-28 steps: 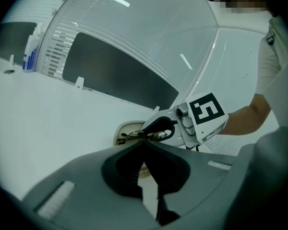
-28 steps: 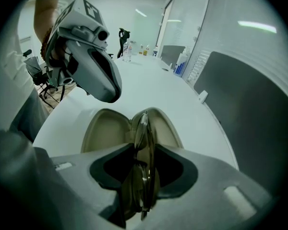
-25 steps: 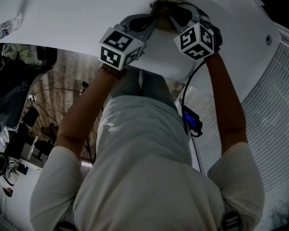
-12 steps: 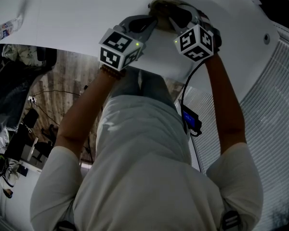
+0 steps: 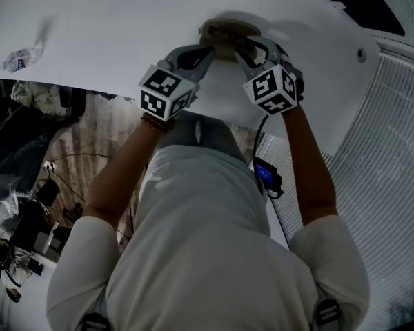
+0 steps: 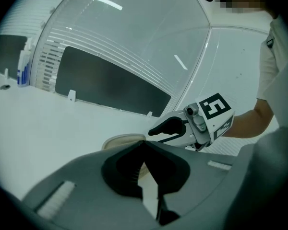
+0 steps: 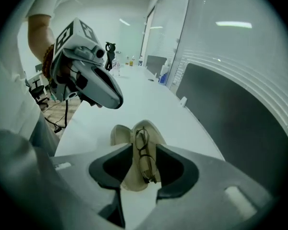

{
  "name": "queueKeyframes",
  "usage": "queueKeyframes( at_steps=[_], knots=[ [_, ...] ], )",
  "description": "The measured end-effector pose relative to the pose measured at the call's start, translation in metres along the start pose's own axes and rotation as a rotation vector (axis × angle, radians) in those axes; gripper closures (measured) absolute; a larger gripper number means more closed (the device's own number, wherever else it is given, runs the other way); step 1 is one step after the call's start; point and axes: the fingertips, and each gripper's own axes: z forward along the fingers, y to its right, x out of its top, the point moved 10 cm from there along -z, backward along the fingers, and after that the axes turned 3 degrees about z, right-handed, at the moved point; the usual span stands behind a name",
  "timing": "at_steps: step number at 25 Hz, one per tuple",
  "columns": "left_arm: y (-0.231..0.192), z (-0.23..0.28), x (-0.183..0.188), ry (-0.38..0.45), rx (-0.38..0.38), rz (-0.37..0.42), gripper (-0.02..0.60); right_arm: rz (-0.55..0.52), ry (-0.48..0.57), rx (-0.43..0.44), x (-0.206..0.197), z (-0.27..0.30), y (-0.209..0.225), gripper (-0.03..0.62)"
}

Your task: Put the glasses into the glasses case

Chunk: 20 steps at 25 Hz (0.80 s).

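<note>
Two grippers hover above the bench (image 5: pixel 110 26), the left gripper (image 5: pixel 205 49) and right gripper (image 5: pixel 247 47), with the glasses case (image 5: pixel 224 27) just beyond their fingers. Left gripper view: fingers closed together, empty. Right gripper view: fingers apart, gripping nothing. Beyond them the glasses (image 7: pixel 145 159) lie in the open glasses case. They look light and fragile, best held by the bridge.

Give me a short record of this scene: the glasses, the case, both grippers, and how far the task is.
glasses: lying inside the open case
glasses case: open, beige, resting on the white table
right gripper: above the case, jaws apart, pads touching nothing
left gripper: beside the right one near the case, jaw tips together, holding nothing
task state: glasses are in; case lid not closed
</note>
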Motion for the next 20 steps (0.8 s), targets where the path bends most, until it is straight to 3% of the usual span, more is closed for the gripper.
queueKeyframes(
  at_steps=[6,14,20],
  knots=[
    [0.030,-0.023,0.013,0.016,-0.024,0.023,0.581,0.113,0.061,-0.052,0.007,-0.052,-0.016,0.442],
    [0.054,-0.046,0.043,0.092,-0.082,0.084,0.581,0.265,0.223,-0.177,0.027,-0.113,-0.027,0.445],
    [0.091,-0.058,0.068,0.127,-0.160,0.144,0.581,0.413,0.377,-0.243,0.031,-0.165,-0.038,0.502]
  ],
)
